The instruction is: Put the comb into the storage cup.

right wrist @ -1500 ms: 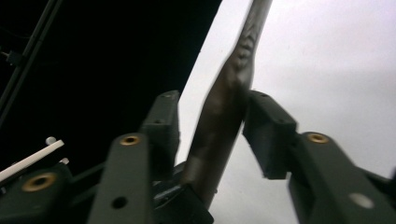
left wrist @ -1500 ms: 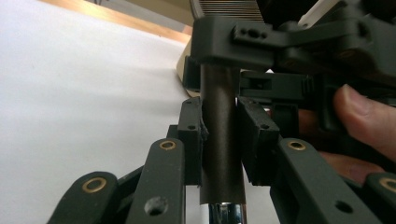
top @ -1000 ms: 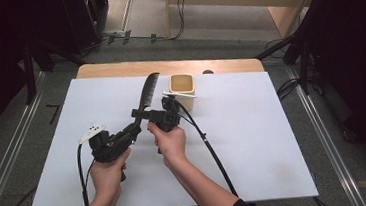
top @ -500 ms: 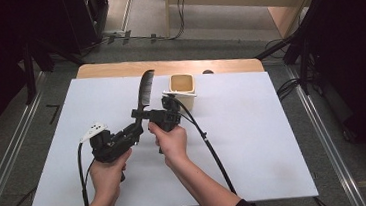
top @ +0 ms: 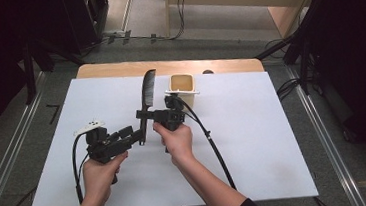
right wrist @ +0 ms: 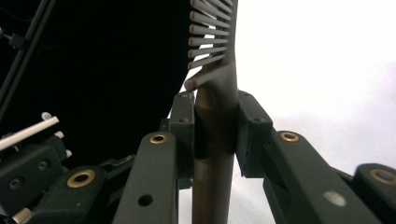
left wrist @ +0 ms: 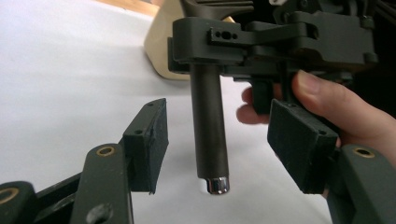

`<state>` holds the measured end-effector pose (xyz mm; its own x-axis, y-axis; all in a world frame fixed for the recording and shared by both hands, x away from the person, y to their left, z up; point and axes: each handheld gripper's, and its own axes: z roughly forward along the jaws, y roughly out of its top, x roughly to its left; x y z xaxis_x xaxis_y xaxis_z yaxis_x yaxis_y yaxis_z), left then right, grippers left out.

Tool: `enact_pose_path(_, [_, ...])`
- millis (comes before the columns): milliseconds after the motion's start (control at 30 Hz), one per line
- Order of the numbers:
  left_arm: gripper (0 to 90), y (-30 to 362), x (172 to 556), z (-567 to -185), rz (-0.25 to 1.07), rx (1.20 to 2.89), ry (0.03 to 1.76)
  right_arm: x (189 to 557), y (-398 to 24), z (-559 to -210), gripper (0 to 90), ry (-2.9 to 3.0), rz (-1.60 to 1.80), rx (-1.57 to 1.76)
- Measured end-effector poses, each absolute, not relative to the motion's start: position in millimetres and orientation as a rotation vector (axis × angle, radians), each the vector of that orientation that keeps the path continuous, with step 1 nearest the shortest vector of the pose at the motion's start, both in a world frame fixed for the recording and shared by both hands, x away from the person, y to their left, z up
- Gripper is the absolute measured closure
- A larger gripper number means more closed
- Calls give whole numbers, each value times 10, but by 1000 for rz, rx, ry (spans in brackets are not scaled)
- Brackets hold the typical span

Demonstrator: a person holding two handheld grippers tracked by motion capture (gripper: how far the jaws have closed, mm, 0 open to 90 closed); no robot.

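The right gripper [top: 144,115] has its fingers [right wrist: 183,135] clenched on the comb [top: 146,93] at the top of its handle, holding it above the white surface [top: 254,142], just beside the beige cup [top: 182,87]; the left gripper [left wrist: 219,140] has just been opening, its fingers [left wrist: 148,144] released either side of the handle's lower end without touching it.

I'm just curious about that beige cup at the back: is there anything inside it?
The cup stands open-topped on the white table. The high view shows only its shadowed beige inner wall near the rim; nothing sticks out. Its bottom is hidden by the rim and the right claw holding the comb.
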<state>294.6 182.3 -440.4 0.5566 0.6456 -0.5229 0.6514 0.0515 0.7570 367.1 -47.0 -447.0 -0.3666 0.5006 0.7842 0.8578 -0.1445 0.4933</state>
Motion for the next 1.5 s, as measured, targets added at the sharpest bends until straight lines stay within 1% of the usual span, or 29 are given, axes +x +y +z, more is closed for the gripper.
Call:
enact_pose_path(67, [380, 1821, 2942, -4405, -36, 1650, 1106, 3668, -486, -4464, 699, -1828, -1514, -1520])
enact_pose_path(200, [362, 1821, 2938, -4414, -47, 1711, 1088, 3663, -538, -4460, 698, -1870, -1502, -1521])
enact_pose_path(367, [347, 1836, 2965, -4427, -120, 1759, 1063, 3665, -596, -4465, 699, -1898, -1495, -1513])
enact_pose_path(433, [325, 1847, 2972, -4436, -143, 1770, 1060, 3664, -625, -4456, 698, -1916, -1488, -1511])
enact_pose_path(633, [324, 1908, 3001, -4493, -192, 1871, 1031, 3659, -671, -4442, 699, -1965, -1481, -1493])
enact_pose_path(1000, [325, 1943, 2977, -4577, -133, 2038, 930, 3634, -710, -4426, 699, -2052, -1450, -1459])
enact_pose_path(1067, [326, 1957, 2963, -4583, -135, 2032, 920, 3635, -721, -4426, 699, -2062, -1447, -1450])
enact_pose_path(1133, [325, 1968, 2945, -4582, -106, 2041, 903, 3628, -729, -4418, 698, -2079, -1451, -1440])
enact_pose_path(1500, [324, 2033, 2866, -4632, -62, 2122, 867, 3598, -852, -4413, 699, -2132, -1489, -1389])
